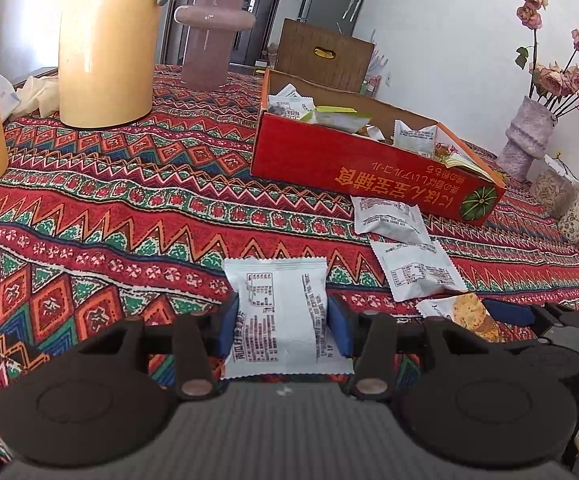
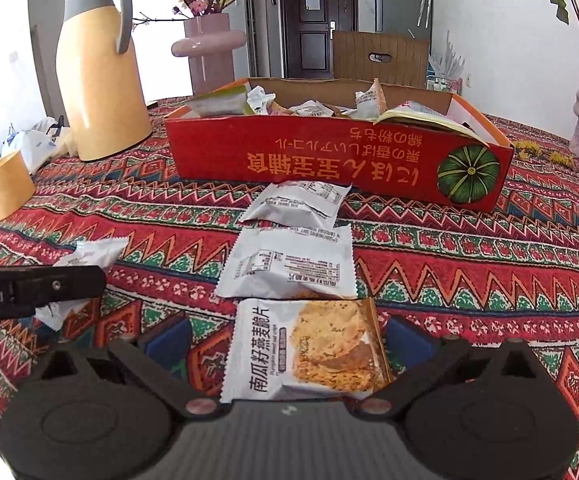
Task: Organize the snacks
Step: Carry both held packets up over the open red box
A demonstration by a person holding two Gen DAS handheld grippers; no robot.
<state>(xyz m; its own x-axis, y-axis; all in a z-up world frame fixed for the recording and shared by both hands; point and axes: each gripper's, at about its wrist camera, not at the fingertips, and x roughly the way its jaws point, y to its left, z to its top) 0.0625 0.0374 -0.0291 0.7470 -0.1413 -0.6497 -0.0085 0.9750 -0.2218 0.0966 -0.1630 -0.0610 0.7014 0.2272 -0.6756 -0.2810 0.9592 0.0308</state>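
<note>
L gripper (image 1: 285, 326) pinches white snack packet (image 1: 279, 312) just above tablecloth (image 1: 89, 216); R gripper (image 2: 289, 346) spread wide w/ oat-crisp packet (image 2: 305, 348) lying between its fingers; red box (image 2: 329, 160) beyond.

Bright daylight fills both views. The white wall (image 1: 429, 40) is washed out, and glare streaks the yellow jug (image 1: 105, 40). Fisheye bending curves the edges, with dark vignetted corners. Focus is sharp throughout.
</note>
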